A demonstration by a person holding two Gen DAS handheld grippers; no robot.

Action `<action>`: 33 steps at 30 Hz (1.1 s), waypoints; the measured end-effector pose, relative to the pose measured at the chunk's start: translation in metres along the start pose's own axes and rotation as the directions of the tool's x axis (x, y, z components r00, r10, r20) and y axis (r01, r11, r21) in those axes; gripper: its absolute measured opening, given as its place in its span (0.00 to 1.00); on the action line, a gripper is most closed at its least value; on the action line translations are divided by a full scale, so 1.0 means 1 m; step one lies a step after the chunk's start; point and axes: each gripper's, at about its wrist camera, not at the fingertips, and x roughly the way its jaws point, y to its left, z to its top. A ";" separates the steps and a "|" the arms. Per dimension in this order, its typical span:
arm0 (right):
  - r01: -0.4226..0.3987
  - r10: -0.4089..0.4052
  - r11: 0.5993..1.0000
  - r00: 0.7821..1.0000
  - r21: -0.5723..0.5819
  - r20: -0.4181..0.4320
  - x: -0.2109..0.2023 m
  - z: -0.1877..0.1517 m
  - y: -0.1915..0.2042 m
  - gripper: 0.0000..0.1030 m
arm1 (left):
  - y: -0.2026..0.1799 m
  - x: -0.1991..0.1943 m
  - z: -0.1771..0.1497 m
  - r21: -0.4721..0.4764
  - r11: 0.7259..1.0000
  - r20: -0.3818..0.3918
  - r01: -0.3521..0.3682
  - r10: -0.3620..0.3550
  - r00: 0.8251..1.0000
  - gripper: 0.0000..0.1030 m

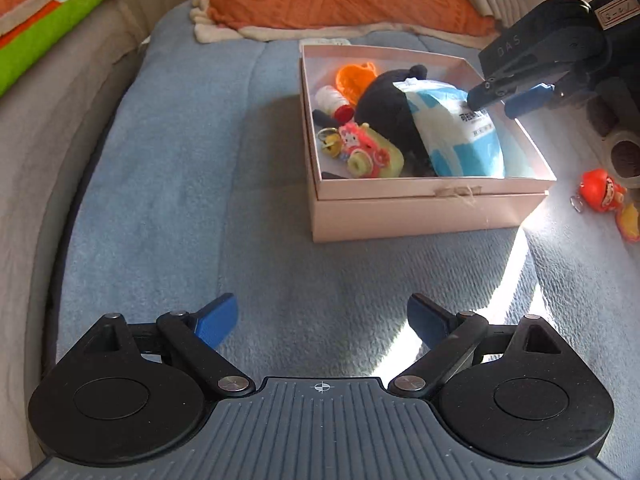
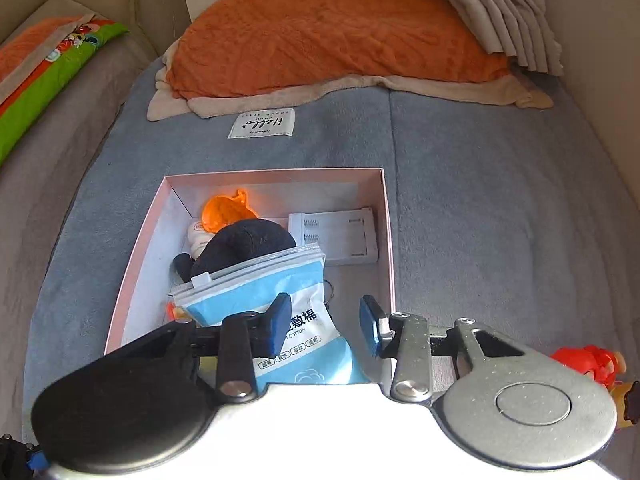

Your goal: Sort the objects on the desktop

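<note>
One cotton pouch [image 2: 296,320] lengthwise in box [image 2: 140,248], zip end away; both hand-held grippers spread, empty.

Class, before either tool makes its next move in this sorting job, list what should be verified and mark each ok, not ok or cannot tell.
1. Left tool open and empty: ok.
2. Right tool free of the blue-and-white cotton pack: ok, fingers apart, not pressing it.
3. Cotton pack inside the pink box: ok.
4. Room left in the box: cannot tell, it looks crowded.
5. Everything sorted: not ok, red figurine lies outside on the blue blanket.
</note>
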 end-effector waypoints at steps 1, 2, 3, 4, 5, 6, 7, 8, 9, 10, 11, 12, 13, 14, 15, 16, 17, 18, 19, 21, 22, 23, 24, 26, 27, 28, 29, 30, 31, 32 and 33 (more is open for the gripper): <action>-0.018 0.018 1.000 1.000 0.000 0.007 0.004 0.002 0.004 0.37 | 0.003 -0.002 -0.001 -0.001 1.000 0.009 -0.008 0.008 1.000 0.93; -0.057 0.057 0.998 0.998 0.013 -0.003 0.009 0.006 0.009 0.37 | 0.006 -0.003 0.000 -0.002 1.000 0.025 -0.024 0.024 0.999 0.93; -0.091 0.092 0.995 0.996 0.035 -0.022 0.015 0.009 0.014 0.37 | 0.010 -0.004 0.002 -0.007 0.999 0.039 -0.040 0.040 0.998 0.93; -0.122 0.125 0.991 0.991 0.056 -0.045 0.020 0.012 0.018 0.36 | 0.013 -0.006 0.003 -0.020 0.998 0.054 -0.059 0.060 0.997 0.93; -0.110 0.113 0.992 0.992 0.055 -0.057 0.024 0.014 0.024 0.37 | 0.017 -0.007 0.005 -0.036 0.997 0.062 -0.069 0.072 0.996 0.93; -0.069 0.071 0.997 0.996 0.033 -0.059 0.027 0.014 0.029 0.37 | 0.023 -0.007 0.008 -0.054 0.996 0.062 -0.074 0.078 0.995 0.93; -0.037 0.038 0.999 0.998 0.004 -0.050 0.028 0.013 0.032 0.37 | 0.026 -0.007 0.009 -0.063 0.995 0.061 -0.080 0.083 0.995 0.93; 0.010 -0.011 0.999 0.999 -0.038 -0.030 0.028 0.012 0.033 0.37 | 0.028 -0.007 0.010 -0.064 0.994 0.059 -0.087 0.091 0.994 0.94; 0.076 -0.078 0.994 0.997 -0.074 -0.012 0.026 0.011 0.033 0.37 | 0.029 -0.006 0.011 -0.060 0.993 0.056 -0.099 0.102 0.993 0.94; 0.135 -0.134 0.985 0.991 -0.105 0.009 0.025 0.010 0.032 0.37 | 0.029 -0.005 0.010 -0.053 0.993 0.051 -0.109 0.112 0.992 0.94; 0.159 -0.159 0.979 0.987 -0.124 0.010 0.025 0.009 0.029 0.37 | 0.029 -0.002 0.011 -0.048 0.992 0.041 -0.117 0.119 0.992 0.94; 0.156 -0.158 0.981 0.987 -0.117 -0.007 0.026 0.010 0.023 0.37 | 0.028 0.000 0.010 -0.047 0.992 0.030 -0.119 0.121 0.992 0.94; 0.136 -0.138 0.987 0.990 -0.085 -0.023 0.027 0.011 0.016 0.37 | 0.027 0.002 0.010 -0.047 0.992 0.017 -0.120 0.121 0.993 0.94; 0.100 -0.102 0.994 0.994 -0.052 -0.040 0.030 0.013 0.011 0.37 | 0.025 0.003 0.009 -0.045 0.992 0.008 -0.118 0.118 0.993 0.94; 0.064 -0.065 0.998 0.996 -0.022 -0.057 0.033 0.015 0.008 0.37 | 0.023 0.005 0.009 -0.040 0.993 0.003 -0.115 0.115 0.993 0.94; 0.022 -0.021 1.000 0.997 0.008 -0.068 0.035 0.016 0.008 0.37 | 0.020 0.005 0.010 -0.032 0.993 0.001 -0.113 0.113 0.994 0.94; -0.012 0.014 1.000 0.997 0.026 -0.077 0.037 0.015 0.012 0.37 | 0.018 0.005 0.010 -0.024 0.993 0.001 -0.111 0.111 0.994 0.94; -0.048 0.051 0.998 0.995 0.032 -0.088 0.040 0.014 0.018 0.37 | 0.016 0.004 0.010 -0.017 0.994 0.001 -0.107 0.107 0.994 0.95; -0.087 0.090 0.996 0.991 0.033 -0.100 0.041 0.013 0.023 0.37 | 0.014 0.004 0.010 -0.012 0.995 0.000 -0.102 0.102 0.995 0.95; -0.137 0.138 0.990 0.984 0.013 -0.117 0.041 0.010 0.038 0.37 | 0.011 0.003 0.009 -0.002 0.995 -0.001 -0.100 0.100 0.995 0.96; -0.147 0.145 0.989 0.984 -0.011 -0.100 0.036 0.009 0.042 0.37 | 0.010 0.003 0.009 -0.001 0.995 -0.003 -0.099 0.099 0.995 0.96; -0.159 0.157 0.987 0.985 -0.028 -0.069 0.027 0.009 0.041 0.37 | 0.010 0.002 0.008 -0.004 0.995 -0.005 -0.098 0.098 0.995 0.96; -0.166 0.165 0.985 0.986 -0.045 -0.027 0.015 0.009 0.038 0.37 | 0.010 0.001 0.007 -0.010 0.995 -0.006 -0.095 0.095 0.995 0.96; -0.165 0.168 0.984 0.985 -0.069 0.040 -0.008 0.010 0.025 0.37 | 0.011 -0.001 0.006 -0.018 0.996 -0.005 -0.091 0.091 0.996 0.96; -0.155 0.159 0.985 0.986 -0.079 0.054 -0.015 0.010 0.019 0.37 | 0.010 -0.002 0.005 -0.016 0.996 -0.003 -0.091 0.091 0.996 0.96; -0.149 0.154 0.985 0.986 -0.088 0.055 -0.022 0.009 0.013 0.37 | 0.009 -0.002 0.005 -0.015 0.996 -0.002 -0.089 0.089 0.996 0.96; -0.162 0.166 0.983 0.986 -0.085 0.032 -0.023 0.007 0.009 0.37 | 0.008 -0.002 0.005 -0.014 0.996 -0.001 -0.084 0.084 0.996 0.96; -0.190 0.189 0.979 0.982 -0.071 -0.011 -0.021 0.003 0.005 0.37 | 0.006 -0.001 0.004 -0.013 0.997 -0.001 -0.076 0.076 0.997 0.96; -0.211 0.208 0.976 0.976 -0.058 -0.057 -0.017 -0.003 0.005 0.37 | 0.003 -0.001 0.004 -0.011 0.998 -0.002 -0.068 0.068 0.998 0.96; -0.211 0.205 0.976 0.975 -0.058 -0.089 -0.012 -0.010 0.007 0.37 | 0.000 -0.001 0.004 -0.006 0.998 -0.002 -0.059 0.059 0.998 0.96; -0.191 0.183 0.979 0.977 -0.067 -0.110 -0.006 -0.016 0.010 0.38 | -0.004 -0.002 0.003 0.003 0.999 -0.002 -0.050 0.050 0.999 0.96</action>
